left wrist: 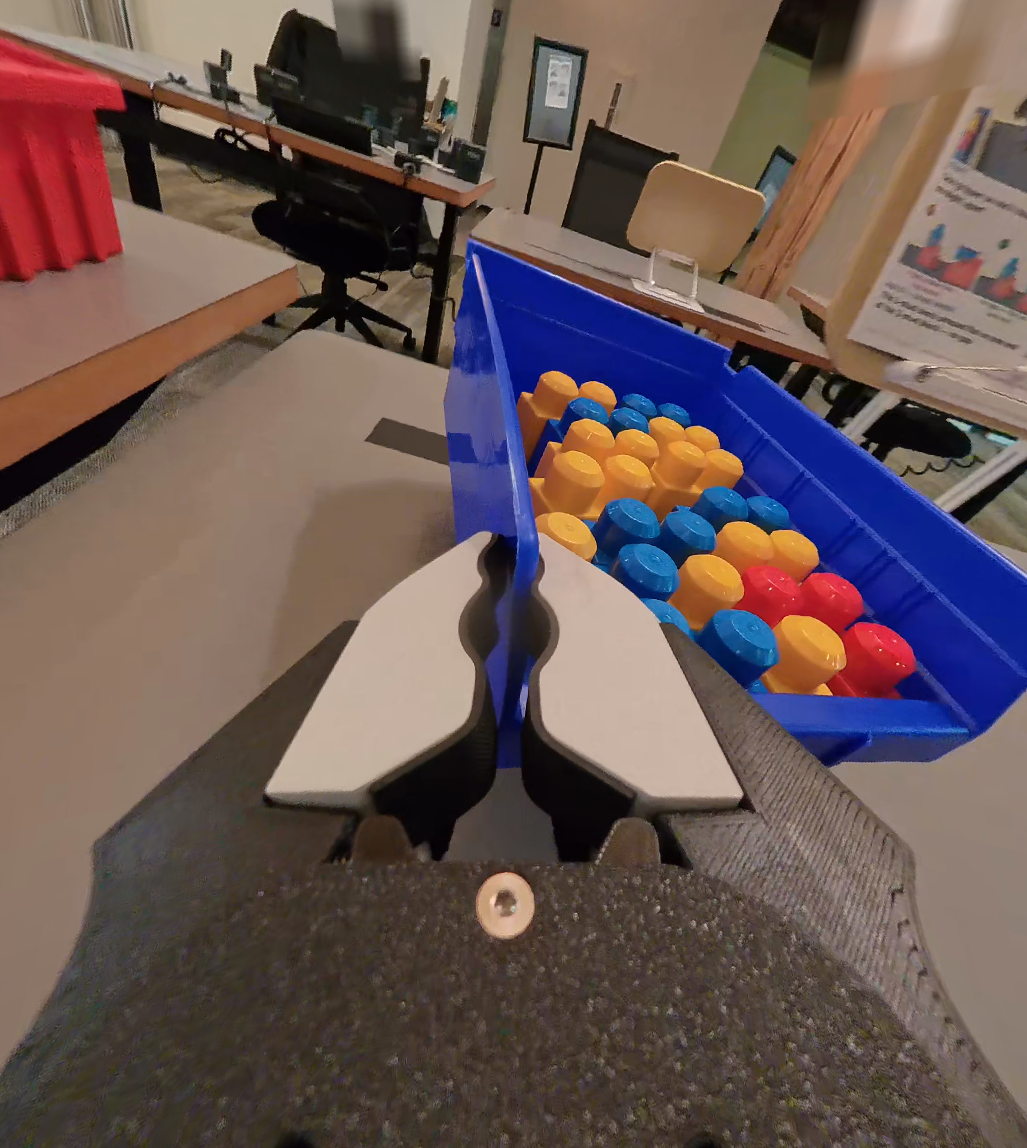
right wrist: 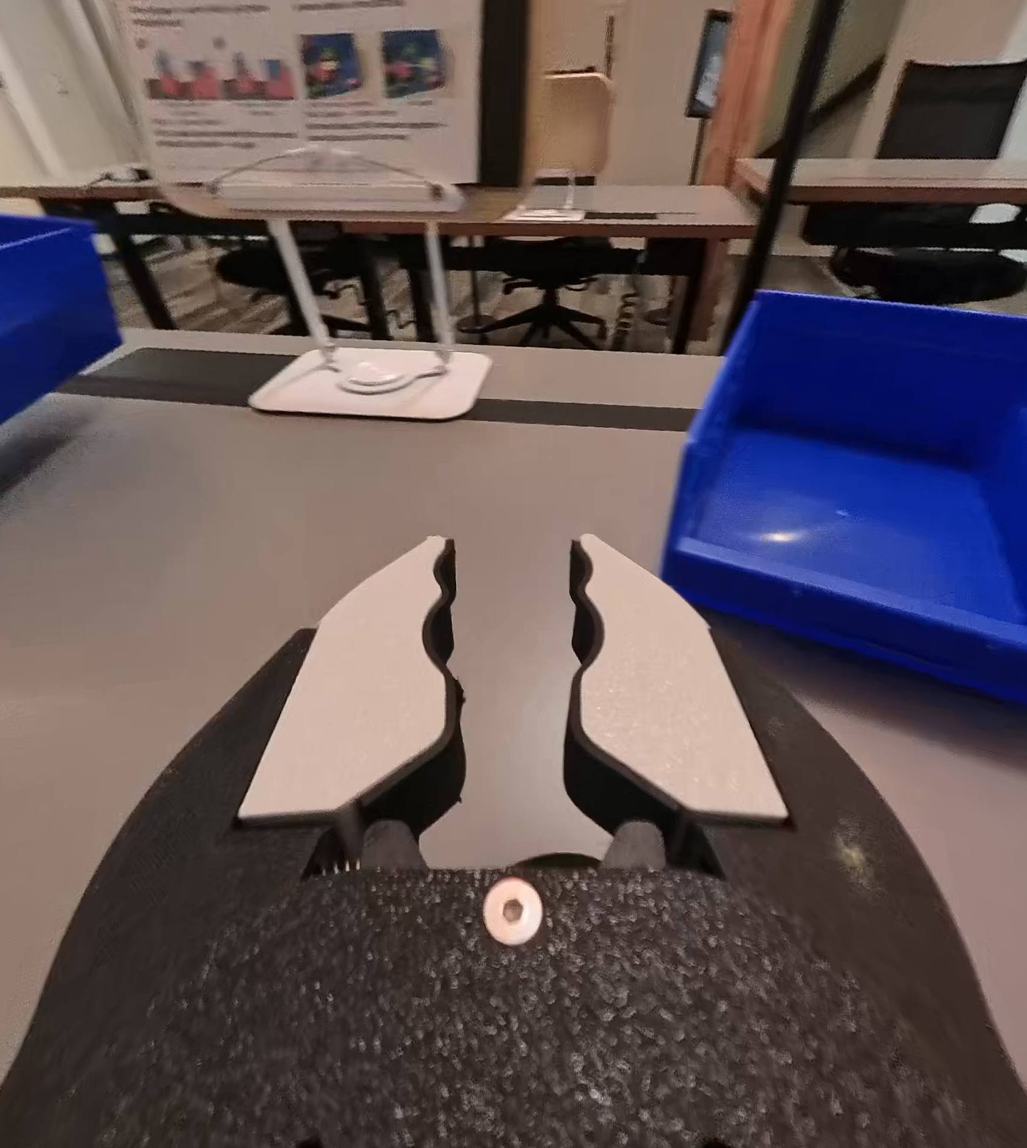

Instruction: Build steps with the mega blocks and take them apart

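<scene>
1. Left tongs point(left wrist: 518, 550) first: they are closed on the near side wall of the blue bin point(left wrist: 809, 497), one finger outside the wall and one inside. The wall is pinched thin between them.
2. The bin looks tipped up from the bench point(left wrist: 219, 559) on the gripped side, its floor sloping away to the right of the tongs. I can't tell whether its far edge is touching the bench.
3. Just right of the left tongs, inside the bin, lie the mega blocks point(left wrist: 685, 540): orange, blue and a few red, packed stud-up in rows. Every block in sight is in the bin.
4. So my read is the very start, getting the blocks out, with no step built yet. A tilt like this suggests pouring or dragging the bin.
5. Over to the right tongs point(right wrist: 512, 546): jaws parted by a moderate gap, nothing between them, hovering over bare bench.
6. To their right and just ahead sits a second blue bin point(right wrist: 871, 497), empty as far as it shows. At the far left edge of this view is another blue bin wall point(right wrist: 14, 323).
7. Next move, as I judge it: the left grip must stay firm on that thin wall so the bin doesn't slip, while the free tongs come across to take a block.
</scene>
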Demonstrator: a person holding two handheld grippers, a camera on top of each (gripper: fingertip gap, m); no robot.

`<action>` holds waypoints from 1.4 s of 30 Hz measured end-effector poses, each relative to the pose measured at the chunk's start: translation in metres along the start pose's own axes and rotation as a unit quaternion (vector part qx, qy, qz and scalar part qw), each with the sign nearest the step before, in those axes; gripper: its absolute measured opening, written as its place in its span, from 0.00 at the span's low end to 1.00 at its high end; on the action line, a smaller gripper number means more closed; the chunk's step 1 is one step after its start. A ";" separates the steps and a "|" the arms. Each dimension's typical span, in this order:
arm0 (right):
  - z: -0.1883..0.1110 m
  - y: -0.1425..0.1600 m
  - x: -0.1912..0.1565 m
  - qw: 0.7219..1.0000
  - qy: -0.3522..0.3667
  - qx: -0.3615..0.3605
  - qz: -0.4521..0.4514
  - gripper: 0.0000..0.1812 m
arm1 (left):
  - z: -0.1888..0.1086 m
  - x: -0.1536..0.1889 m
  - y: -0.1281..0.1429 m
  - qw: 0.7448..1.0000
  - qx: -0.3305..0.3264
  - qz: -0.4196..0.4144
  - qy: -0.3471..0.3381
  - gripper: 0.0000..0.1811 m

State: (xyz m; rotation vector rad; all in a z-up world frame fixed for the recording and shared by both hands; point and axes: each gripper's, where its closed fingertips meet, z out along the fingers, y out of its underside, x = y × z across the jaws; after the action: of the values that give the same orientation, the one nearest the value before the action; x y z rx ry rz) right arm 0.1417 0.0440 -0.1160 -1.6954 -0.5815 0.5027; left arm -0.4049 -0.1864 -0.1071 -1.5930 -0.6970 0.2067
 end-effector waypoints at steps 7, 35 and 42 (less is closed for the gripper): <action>-0.011 -0.003 0.052 0.998 0.050 0.012 0.024 0.19 | 0.018 -0.024 0.028 0.999 -0.024 -0.019 -0.025 0.02; -0.005 0.013 0.064 0.997 0.055 0.010 0.044 0.20 | -0.013 -0.055 0.040 0.993 0.041 -0.048 -0.099 0.23; -0.006 0.012 0.063 0.998 0.052 0.014 0.040 0.20 | -0.034 -0.044 0.019 0.991 0.074 0.002 -0.112 0.32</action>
State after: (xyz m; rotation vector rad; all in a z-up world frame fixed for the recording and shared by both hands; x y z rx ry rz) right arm 0.1962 0.0769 -0.1281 -1.7133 -0.4308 0.4746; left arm -0.4162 -0.2389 -0.1314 -1.4418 -0.8306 0.4362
